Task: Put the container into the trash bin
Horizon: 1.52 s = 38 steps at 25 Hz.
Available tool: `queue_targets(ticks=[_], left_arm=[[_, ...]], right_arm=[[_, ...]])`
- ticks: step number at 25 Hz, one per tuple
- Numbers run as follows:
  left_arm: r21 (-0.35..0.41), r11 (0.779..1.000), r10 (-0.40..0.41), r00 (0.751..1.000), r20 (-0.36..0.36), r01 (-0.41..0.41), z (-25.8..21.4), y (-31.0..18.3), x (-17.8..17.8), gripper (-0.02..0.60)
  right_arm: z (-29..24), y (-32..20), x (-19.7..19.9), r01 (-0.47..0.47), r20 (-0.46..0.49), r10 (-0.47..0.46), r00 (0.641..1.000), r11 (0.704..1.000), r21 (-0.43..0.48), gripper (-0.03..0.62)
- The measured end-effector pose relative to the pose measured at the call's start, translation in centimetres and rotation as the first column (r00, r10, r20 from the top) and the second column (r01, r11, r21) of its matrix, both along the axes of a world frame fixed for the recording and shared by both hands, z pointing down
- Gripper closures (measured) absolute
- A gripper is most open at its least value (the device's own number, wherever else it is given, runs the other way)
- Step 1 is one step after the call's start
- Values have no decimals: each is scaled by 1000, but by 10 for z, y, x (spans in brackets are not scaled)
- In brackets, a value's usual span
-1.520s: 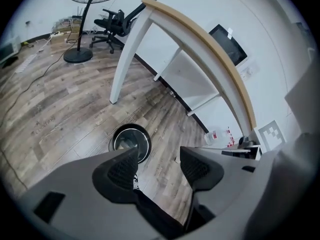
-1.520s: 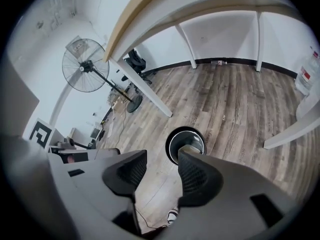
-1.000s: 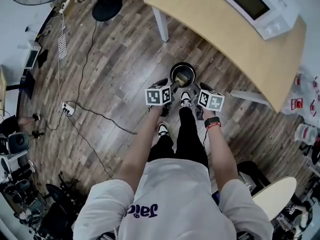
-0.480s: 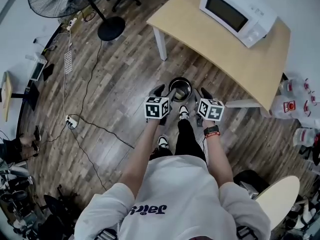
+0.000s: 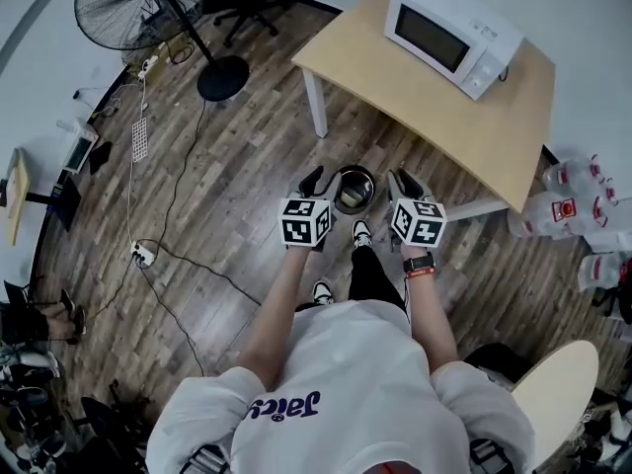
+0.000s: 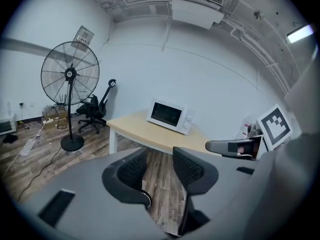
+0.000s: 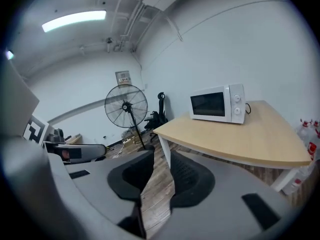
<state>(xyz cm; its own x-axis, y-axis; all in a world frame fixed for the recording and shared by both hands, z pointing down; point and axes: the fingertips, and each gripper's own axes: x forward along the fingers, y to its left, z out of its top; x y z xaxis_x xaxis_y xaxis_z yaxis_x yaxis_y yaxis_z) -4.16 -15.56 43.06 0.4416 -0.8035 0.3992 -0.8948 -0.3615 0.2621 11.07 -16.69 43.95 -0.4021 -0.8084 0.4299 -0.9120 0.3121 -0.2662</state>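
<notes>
The round metal trash bin (image 5: 355, 190) stands on the wooden floor just in front of the person's feet. Something pale lies inside it, too small to name for sure. My left gripper (image 5: 312, 179) hangs over the bin's left side and my right gripper (image 5: 405, 181) over its right, both well above the rim. In the left gripper view the left gripper (image 6: 159, 159) has its jaws closing with only floor showing in the gap. The right gripper (image 7: 161, 164) is closing too, with nothing between its pads.
A light wooden table (image 5: 434, 97) with a white microwave (image 5: 449, 33) stands beyond the bin. A pedestal fan (image 5: 133, 8) and cables are at the far left, water bottles (image 5: 573, 200) at the right, a round tabletop (image 5: 553, 393) at lower right.
Both grippers have risen away from the bin, and the gaps between their jaws have narrowed. The head view has tilted up, bringing more of the table and fan into sight.
</notes>
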Motion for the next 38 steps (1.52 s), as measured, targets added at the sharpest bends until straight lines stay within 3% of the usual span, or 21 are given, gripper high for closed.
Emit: queue_targets(ticks=[8, 15, 23, 38], left_arm=[[96, 995, 6, 1000, 25, -8, -36, 23, -7, 450], [156, 988, 4, 1000, 26, -8, -53, 31, -4, 514], [218, 976, -27, 1000, 7, 25, -75, 32, -12, 545], [197, 979, -42, 998, -35, 48, -64, 29, -13, 561]], right_arm=[[-27, 22, 3, -5, 38, 2, 999, 997, 74, 511], [-50, 29, 0, -34, -10, 36, 999, 988, 153, 537], [-63, 39, 0, -50, -25, 56, 998, 980, 195, 571], [-62, 37, 8, -40, -32, 47, 998, 980, 193, 579]])
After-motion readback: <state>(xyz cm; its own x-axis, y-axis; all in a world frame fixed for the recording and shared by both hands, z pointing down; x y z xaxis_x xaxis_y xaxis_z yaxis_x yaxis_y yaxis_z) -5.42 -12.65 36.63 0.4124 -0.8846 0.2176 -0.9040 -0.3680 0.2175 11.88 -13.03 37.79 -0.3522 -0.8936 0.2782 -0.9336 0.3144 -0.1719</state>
